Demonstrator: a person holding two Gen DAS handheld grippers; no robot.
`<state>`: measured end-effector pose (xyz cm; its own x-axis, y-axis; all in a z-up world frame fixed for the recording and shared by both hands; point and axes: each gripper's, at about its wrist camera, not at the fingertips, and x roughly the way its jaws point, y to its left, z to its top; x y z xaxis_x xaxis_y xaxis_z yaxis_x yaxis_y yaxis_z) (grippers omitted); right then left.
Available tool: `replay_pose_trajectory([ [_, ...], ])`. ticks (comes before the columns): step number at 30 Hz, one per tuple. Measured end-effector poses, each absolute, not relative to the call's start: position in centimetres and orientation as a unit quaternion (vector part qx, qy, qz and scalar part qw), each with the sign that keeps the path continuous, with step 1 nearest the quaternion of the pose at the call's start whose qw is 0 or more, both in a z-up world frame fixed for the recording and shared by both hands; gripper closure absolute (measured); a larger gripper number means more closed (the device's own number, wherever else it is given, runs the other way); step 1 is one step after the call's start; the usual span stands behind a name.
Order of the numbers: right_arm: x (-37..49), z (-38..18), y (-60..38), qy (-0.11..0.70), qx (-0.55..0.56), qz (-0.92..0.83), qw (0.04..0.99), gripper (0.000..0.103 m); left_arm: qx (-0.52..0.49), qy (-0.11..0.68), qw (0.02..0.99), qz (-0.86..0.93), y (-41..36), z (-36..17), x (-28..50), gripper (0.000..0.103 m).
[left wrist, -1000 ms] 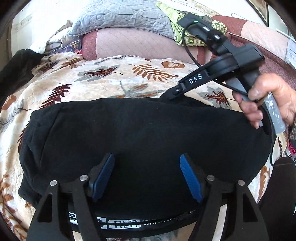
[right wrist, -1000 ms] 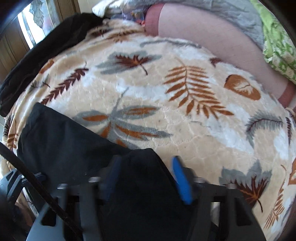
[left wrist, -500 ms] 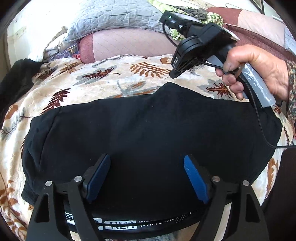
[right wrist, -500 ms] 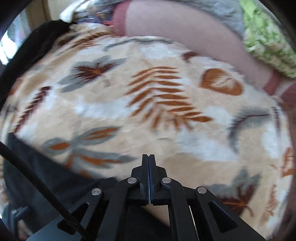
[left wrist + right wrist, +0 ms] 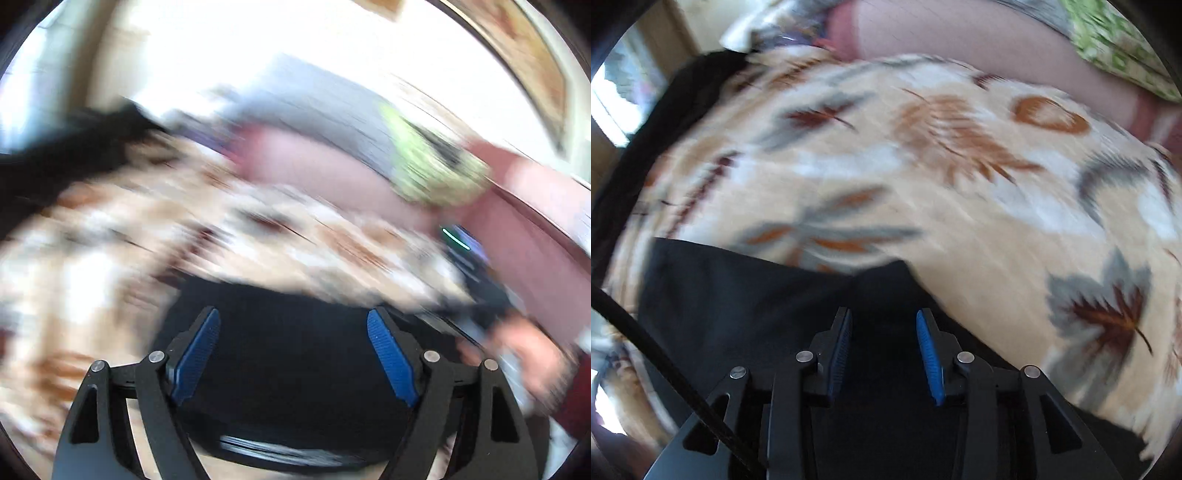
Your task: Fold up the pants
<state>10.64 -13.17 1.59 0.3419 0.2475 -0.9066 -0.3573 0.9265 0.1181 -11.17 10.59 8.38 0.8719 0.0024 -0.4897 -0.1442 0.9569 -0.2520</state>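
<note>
The black pants (image 5: 295, 369) lie folded on a leaf-print blanket (image 5: 92, 258). This left wrist view is badly blurred by motion. My left gripper (image 5: 292, 312) hangs above the pants with its jaws wide open and nothing between the blue pads. At the right edge a person's hand (image 5: 528, 354) holds the other gripper's handle. In the right wrist view my right gripper (image 5: 883, 312) points steeply down over a corner of the pants (image 5: 738, 295). Its jaws are opening and the pads stand apart. Black cloth lies below them, not pinched.
A pink bolster (image 5: 314, 166) and a green patterned cloth (image 5: 436, 170) lie at the far side of the bed. Another dark garment (image 5: 665, 122) is draped along the blanket's (image 5: 960, 203) left edge. A black cable (image 5: 665, 362) crosses the lower left.
The left view has swung upward and blurred, and the pants now fill less of it. The right gripper's jaws, apart a second ago, shut and have since parted again over the pants' corner.
</note>
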Motion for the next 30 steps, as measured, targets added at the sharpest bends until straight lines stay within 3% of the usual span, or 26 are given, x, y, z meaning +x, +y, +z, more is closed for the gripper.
replay_pose_trajectory([
  [3, 9.2, 3.1, -12.9, 0.518, -0.049, 0.199, 0.830, 0.063, -0.138, 0.223, 0.942, 0.208, 15.5, 9.1, -12.4, 0.022],
  [6, 5.8, 4.5, -9.1, 0.496, -0.071, 0.278, 0.819, 0.063, -0.204, 0.225, 0.913, 0.271, 19.9, 8.4, -13.7, 0.022],
  [12, -0.2, 3.0, 0.8, 0.496, -0.091, 0.407, 0.761, 0.064, -0.251, 0.231, 0.893, 0.293, 22.1, 7.3, -15.4, 0.022],
  [19, -2.5, 2.6, 4.3, 0.511, -0.066, 0.450, 0.729, 0.069, -0.260, 0.220, 0.892, 0.299, 22.6, 7.4, -16.3, 0.022],
  [25, -6.1, 4.8, 4.7, 0.449, -0.173, 0.448, 0.754, 0.069, -0.258, 0.216, 0.893, 0.299, 22.0, 7.7, -16.0, 0.022],
  [27, -6.8, 5.5, 5.3, 0.412, -0.204, 0.438, 0.773, 0.062, -0.249, 0.213, 0.895, 0.303, 21.7, 7.8, -16.0, 0.022],
  [29, -7.1, 5.3, 6.7, 0.386, -0.238, 0.426, 0.783, 0.048, -0.246, 0.212, 0.894, 0.308, 21.6, 7.9, -16.1, 0.022],
  [30, -7.0, 4.9, 7.3, 0.384, -0.247, 0.424, 0.782, 0.048, -0.246, 0.211, 0.893, 0.312, 21.8, 7.9, -16.2, 0.022],
])
